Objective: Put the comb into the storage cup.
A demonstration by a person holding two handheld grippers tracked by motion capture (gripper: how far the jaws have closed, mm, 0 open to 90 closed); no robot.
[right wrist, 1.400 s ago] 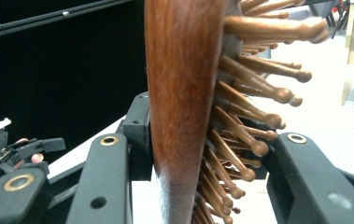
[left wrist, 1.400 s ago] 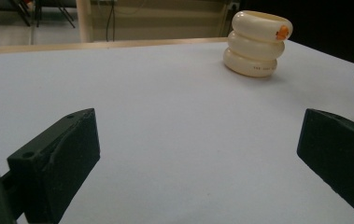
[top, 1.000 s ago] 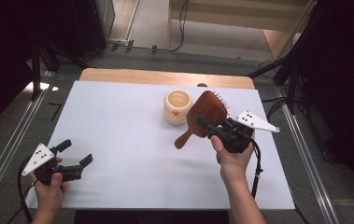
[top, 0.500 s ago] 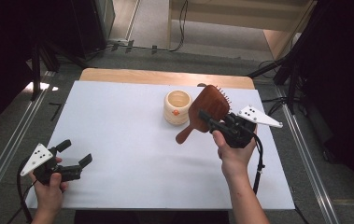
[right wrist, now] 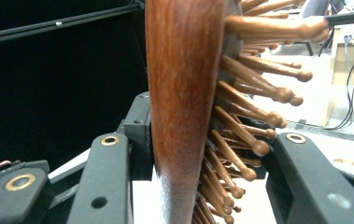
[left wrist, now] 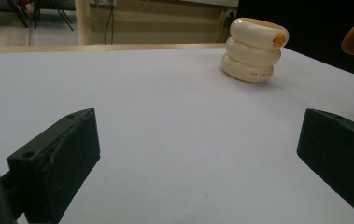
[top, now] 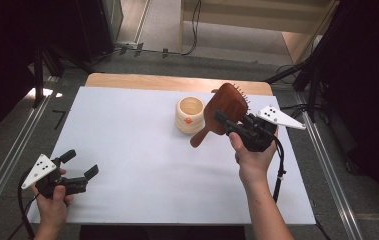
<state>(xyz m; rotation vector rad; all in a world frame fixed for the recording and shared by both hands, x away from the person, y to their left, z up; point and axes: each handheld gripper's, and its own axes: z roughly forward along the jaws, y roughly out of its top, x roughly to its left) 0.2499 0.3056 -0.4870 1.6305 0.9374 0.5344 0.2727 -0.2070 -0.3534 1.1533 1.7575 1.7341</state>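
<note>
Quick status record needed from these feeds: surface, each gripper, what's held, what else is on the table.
surface: white sheet over a wooden table
left gripper: open, holding nothing, low at the near left corner of the sheet
right gripper: shut on the head of the hairbrush
hairbrush: wooden, lifted off the sheet, handle slanting down toward the cup, pins facing away from the person
cup: cream, ribbed, orange mark on its side, upright, beside the brush handle; contact cannot be told
</note>
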